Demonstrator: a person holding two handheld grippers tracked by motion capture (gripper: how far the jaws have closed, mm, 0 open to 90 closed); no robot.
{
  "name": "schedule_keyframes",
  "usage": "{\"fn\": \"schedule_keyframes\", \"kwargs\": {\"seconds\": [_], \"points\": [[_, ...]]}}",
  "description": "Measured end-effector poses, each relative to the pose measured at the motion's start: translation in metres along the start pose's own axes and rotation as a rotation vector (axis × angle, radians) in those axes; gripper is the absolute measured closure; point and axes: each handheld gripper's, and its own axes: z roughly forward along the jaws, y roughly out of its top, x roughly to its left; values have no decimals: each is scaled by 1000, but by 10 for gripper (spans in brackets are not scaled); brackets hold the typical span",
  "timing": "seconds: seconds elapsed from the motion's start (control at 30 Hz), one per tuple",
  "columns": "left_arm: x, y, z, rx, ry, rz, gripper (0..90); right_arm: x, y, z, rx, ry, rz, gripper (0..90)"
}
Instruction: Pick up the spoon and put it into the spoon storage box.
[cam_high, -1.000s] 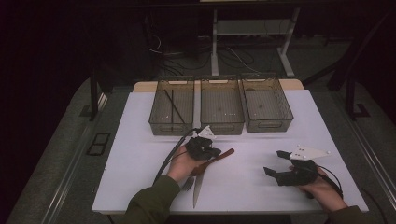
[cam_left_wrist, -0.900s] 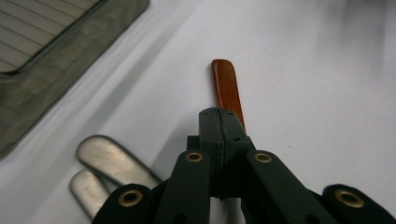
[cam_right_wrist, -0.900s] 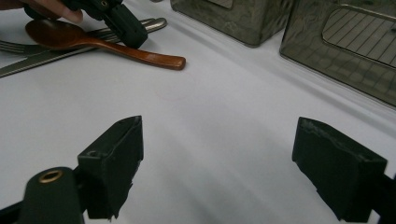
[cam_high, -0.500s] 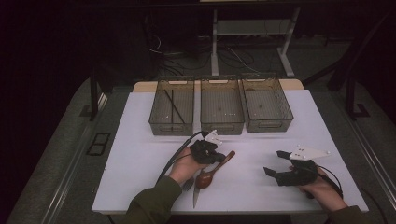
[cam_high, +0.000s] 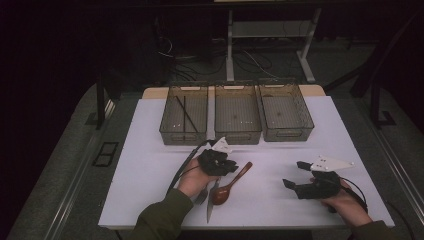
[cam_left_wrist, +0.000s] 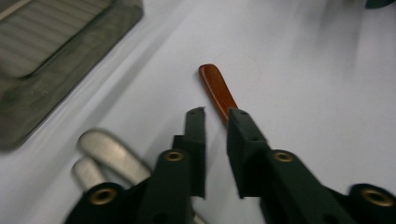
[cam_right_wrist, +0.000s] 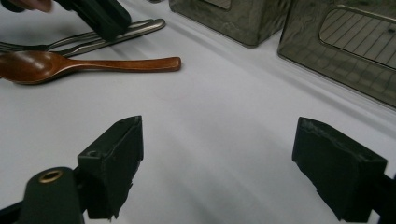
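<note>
A brown wooden spoon (cam_high: 231, 184) lies on the white table (cam_high: 150, 175) beside a metal knife (cam_high: 210, 201) and a fork (cam_high: 200, 197). My left gripper (cam_high: 231, 167) hovers just above the spoon's handle (cam_left_wrist: 215, 88). Its jaws have just been opening and now stand a little apart, with only bare table between them. Two metal handles (cam_left_wrist: 108, 153) lie to its left. My right gripper (cam_high: 296, 175) rests low near the front right. It is open wide, nothing between its fingers (cam_right_wrist: 116, 158), and faces the spoon (cam_right_wrist: 70, 64).
Three wire-mesh bins stand in a row at the back: the left bin (cam_high: 182, 136) holds dark chopsticks (cam_high: 184, 112), the middle bin (cam_high: 239, 135) and right bin (cam_high: 287, 132) hold only specks. A black cable (cam_high: 182, 167) trails from the left gripper.
The wooden spoon, held tilted in my left gripper a second ago, now lies flat on the table. The left jaws have parted and the gripper has lifted slightly. The right gripper stayed still.
</note>
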Motion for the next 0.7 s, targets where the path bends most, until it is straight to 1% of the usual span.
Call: {"fn": "schedule_keyframes", "kwargs": {"seconds": [0.07,0.17,0.23,0.3,0.37,0.43,0.5,0.53,0.63,0.67,0.7], "points": [[-2,-6,-12,-19,14,-20,677,0,0,0,-1,-2,5,158],[-6,-15,-27,-41,17,-63,578,0,0,0,-1,-3,5,158],[-10,-23,-33,-45,14,-80,537,0,0,0,-1,-2,2,158],[-15,-31,-38,-38,18,-80,492,0,0,0,0,-3,0,158],[-21,-39,-40,-34,16,-93,476,0,0,0,1,-4,-1,158],[-25,-45,-41,-24,12,-96,468,0,0,0,1,-6,0,158],[-29,-50,-42,-20,7,-96,464,0,0,0,0,-6,0,158],[-31,-51,-42,-19,5,-103,464,0,0,0,0,-7,0,158],[-35,-54,-41,-1,9,-96,464,0,0,0,1,-8,0,158],[-35,-53,-39,3,8,-80,464,0,0,0,1,-8,-1,158],[-37,-53,-38,5,4,-83,464,0,0,0,2,-9,-1,158]]}}
